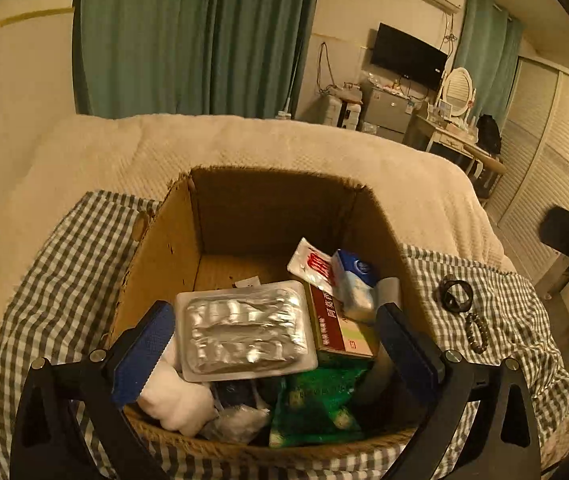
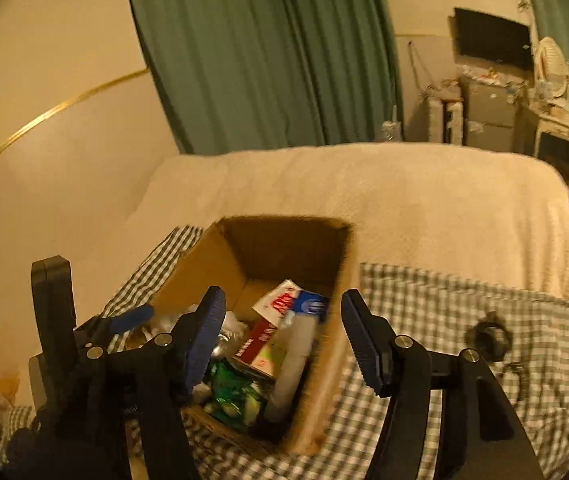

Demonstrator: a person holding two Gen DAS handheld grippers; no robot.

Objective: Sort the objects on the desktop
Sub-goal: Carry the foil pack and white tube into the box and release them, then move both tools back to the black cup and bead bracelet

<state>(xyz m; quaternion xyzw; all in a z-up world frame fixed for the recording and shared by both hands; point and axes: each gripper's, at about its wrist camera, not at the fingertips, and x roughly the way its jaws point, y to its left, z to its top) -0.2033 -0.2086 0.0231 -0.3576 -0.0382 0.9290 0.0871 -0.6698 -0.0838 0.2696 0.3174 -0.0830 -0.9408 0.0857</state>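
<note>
Left gripper [image 1: 272, 344] fingers spread wide above the filled cardboard box [image 1: 164, 248].

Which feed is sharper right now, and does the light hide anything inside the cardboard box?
Left wrist view: sharp, foil blister pack crisp; dim amber light leaves the cardboard box far wall in shadow. Right wrist view: motion-smeared, bracelets on the checked cloth blurred; fisheye bends both.

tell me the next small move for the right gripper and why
Probably swing the right gripper toward the dark ring on the checked cloth. Its jaws stand open and empty over the cardboard box, which already holds packets, while the ring and a bead bracelet lie outside.
</note>
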